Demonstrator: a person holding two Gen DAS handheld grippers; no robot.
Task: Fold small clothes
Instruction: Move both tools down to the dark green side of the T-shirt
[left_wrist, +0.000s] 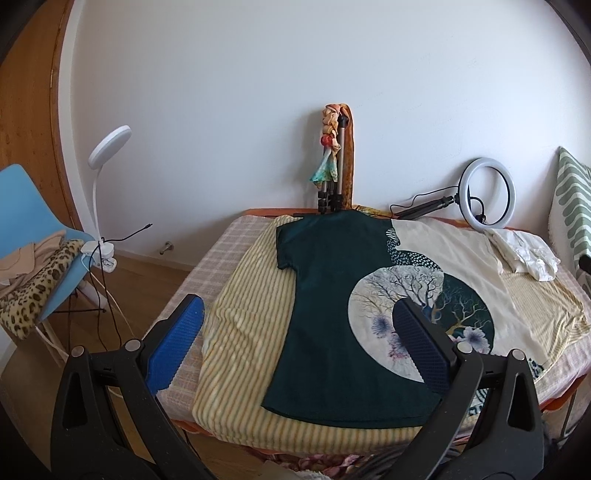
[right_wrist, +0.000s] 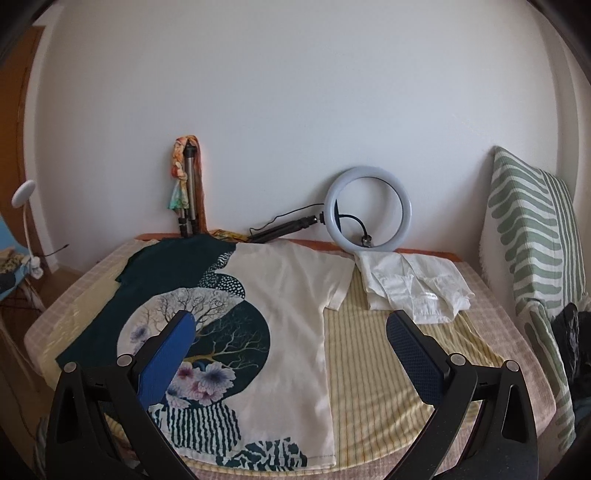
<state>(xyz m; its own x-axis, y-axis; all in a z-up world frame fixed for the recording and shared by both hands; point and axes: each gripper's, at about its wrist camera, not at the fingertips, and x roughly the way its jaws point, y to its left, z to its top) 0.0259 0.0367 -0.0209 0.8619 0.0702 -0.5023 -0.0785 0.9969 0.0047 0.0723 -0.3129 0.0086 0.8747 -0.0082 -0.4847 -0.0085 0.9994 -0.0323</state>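
Observation:
A T-shirt, half dark green and half cream with a round tree-and-flower print, lies flat on a striped yellow blanket (left_wrist: 240, 295) on the table; it shows in the left wrist view (left_wrist: 325, 295) and the right wrist view (right_wrist: 288, 295). My left gripper (left_wrist: 295, 314) is open and empty, held above the shirt's green half near the front edge. My right gripper (right_wrist: 288, 328) is open and empty, held above the shirt's cream half. A crumpled white garment (right_wrist: 413, 288) lies at the back right; it also shows in the left wrist view (left_wrist: 524, 254).
A ring light (right_wrist: 369, 210) and a folded tripod with a scarf (right_wrist: 186, 192) lean on the back wall. A green-striped cushion (right_wrist: 535, 240) stands at the right. A blue chair with clothes (left_wrist: 33, 236) and a white clip lamp (left_wrist: 107, 155) are at the left.

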